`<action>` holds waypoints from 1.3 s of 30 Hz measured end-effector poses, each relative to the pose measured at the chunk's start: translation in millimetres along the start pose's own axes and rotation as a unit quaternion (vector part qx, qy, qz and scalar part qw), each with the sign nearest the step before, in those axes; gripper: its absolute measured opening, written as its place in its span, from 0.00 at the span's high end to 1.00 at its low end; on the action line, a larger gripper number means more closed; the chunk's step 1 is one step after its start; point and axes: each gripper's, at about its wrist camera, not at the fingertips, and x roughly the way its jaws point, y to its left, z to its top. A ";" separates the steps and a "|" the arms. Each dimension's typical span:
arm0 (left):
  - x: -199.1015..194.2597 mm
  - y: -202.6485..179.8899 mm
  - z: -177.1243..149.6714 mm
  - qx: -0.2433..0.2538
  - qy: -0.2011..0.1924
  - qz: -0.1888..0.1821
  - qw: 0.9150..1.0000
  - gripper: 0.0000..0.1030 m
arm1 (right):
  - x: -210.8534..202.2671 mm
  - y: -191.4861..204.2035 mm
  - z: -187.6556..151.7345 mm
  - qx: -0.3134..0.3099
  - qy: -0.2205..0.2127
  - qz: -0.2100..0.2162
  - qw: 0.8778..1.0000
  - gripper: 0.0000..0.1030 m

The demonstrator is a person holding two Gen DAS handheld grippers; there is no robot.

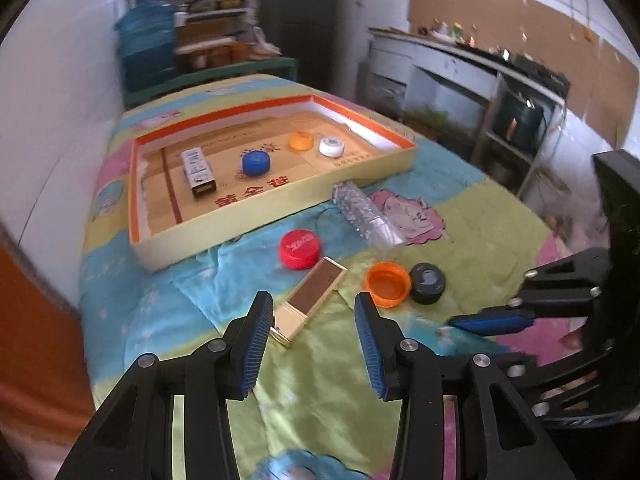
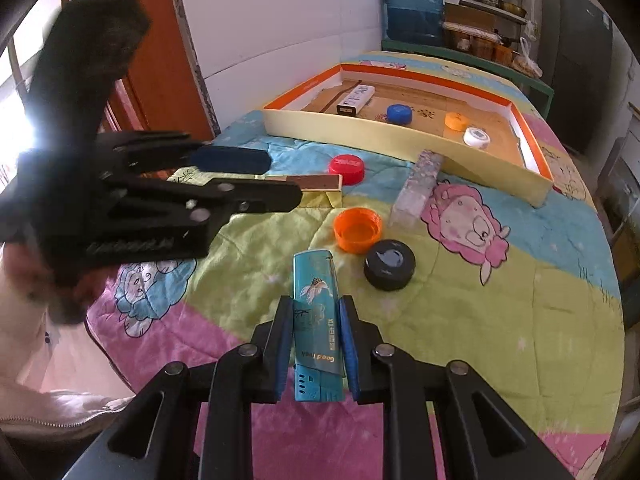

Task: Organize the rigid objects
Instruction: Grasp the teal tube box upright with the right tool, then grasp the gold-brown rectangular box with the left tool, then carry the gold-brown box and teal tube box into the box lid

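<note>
- On the tabletop, left wrist view: a tray [image 1: 224, 236] holds a small box [image 1: 198, 174], blue cap [image 1: 256, 163], orange cap [image 1: 301, 140] and white cap [image 1: 331, 146].
- Outside it lie a red cap [image 1: 300, 249], matchbox [image 1: 310, 300], upturned orange lid [image 1: 388, 284], black cap [image 1: 428, 283] and clear block [image 1: 366, 216].
- Left tool [image 1: 308, 344] stands wide open, empty, the matchbox's near end between its tips.
- Right wrist view: same tray [image 2: 400, 136], the four items inside.
- Right tool [image 2: 315, 346] is clamped on a teal lighter [image 2: 316, 320], just above the quilt [image 2: 500, 312].
- Left tool [image 2: 256, 180] reaches in over the matchbox [image 2: 316, 182], partly hiding it.
</note>
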 end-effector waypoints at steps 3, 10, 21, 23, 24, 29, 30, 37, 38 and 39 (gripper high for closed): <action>8.7 5.1 6.9 0.022 0.012 -0.023 0.999 0.57 | -4.7 -2.5 -2.0 0.007 -0.007 0.002 1.000 0.78; 29.7 -1.5 8.8 0.075 0.033 -0.037 0.996 0.57 | -7.6 -4.6 -2.6 0.012 -0.011 0.006 1.000 0.78; 31.1 -0.5 5.2 0.035 0.037 -0.027 0.998 0.80 | -5.0 -4.8 -3.2 0.015 -0.011 0.009 1.000 0.78; 29.7 0.5 4.5 0.016 0.036 -0.026 0.999 0.82 | -5.0 -5.8 -3.1 0.018 -0.010 0.010 1.000 0.78; 28.4 1.0 3.8 0.005 0.034 -0.027 0.999 0.82 | -4.8 -7.0 -2.9 0.022 -0.010 0.012 1.000 0.78; 18.6 -1.5 0.3 -0.042 0.018 -0.030 0.999 0.83 | -6.5 -12.8 -2.5 0.035 -0.013 0.013 0.999 0.78; 15.4 -2.9 -0.4 -0.053 0.013 -0.028 0.998 0.83 | -6.8 -13.1 -2.2 0.035 -0.013 0.013 0.999 0.78; -7.8 -11.4 4.0 -0.105 -0.012 0.015 0.994 0.83 | -11.8 -11.8 1.7 0.030 -0.023 0.012 0.999 0.78; -13.2 -13.0 5.6 -0.113 -0.018 0.023 0.993 0.83 | -12.8 -11.8 2.5 0.030 -0.025 0.012 0.999 0.78; -16.6 -13.9 6.6 -0.117 -0.022 0.032 0.992 0.83 | -13.5 -11.9 3.6 0.030 -0.026 0.012 0.999 0.78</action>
